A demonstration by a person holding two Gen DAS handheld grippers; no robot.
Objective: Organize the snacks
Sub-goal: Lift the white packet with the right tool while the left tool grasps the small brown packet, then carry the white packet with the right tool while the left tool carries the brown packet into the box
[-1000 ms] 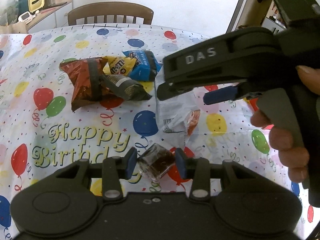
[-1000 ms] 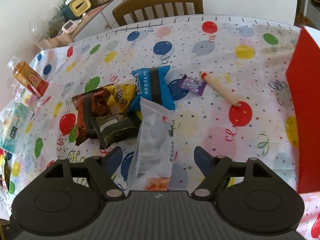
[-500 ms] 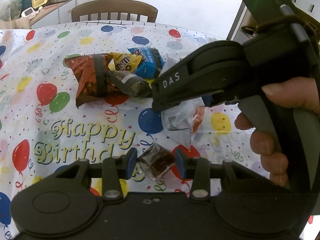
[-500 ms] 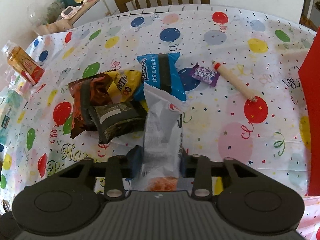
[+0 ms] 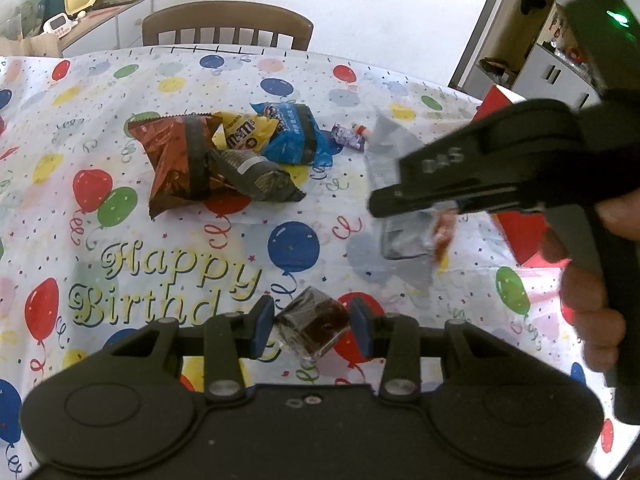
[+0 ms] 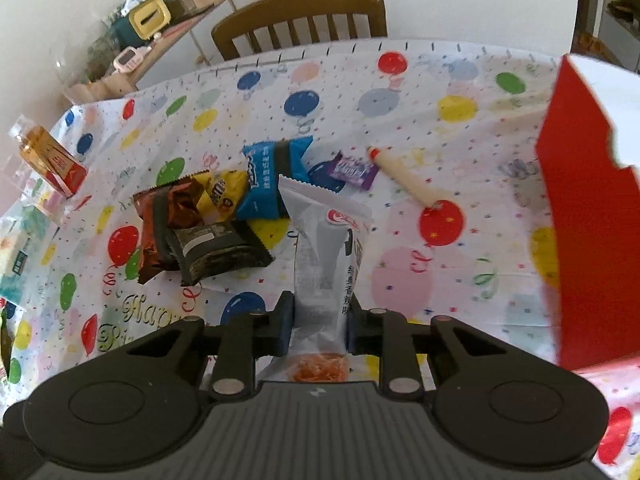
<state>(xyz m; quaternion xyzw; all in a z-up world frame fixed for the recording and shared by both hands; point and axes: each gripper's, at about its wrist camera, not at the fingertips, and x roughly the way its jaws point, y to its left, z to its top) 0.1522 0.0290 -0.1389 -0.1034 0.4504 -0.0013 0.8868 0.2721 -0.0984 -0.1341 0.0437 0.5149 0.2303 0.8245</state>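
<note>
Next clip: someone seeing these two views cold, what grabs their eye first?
Probably the balloon-print birthday tablecloth under everything, with a heap of snack bags left of centre. Next, both grippers are loaded: the right gripper is clamped on a long white snack packet, and the left gripper holds a small clear-wrapped brown treat. A tall red box looms at the right edge.
</note>
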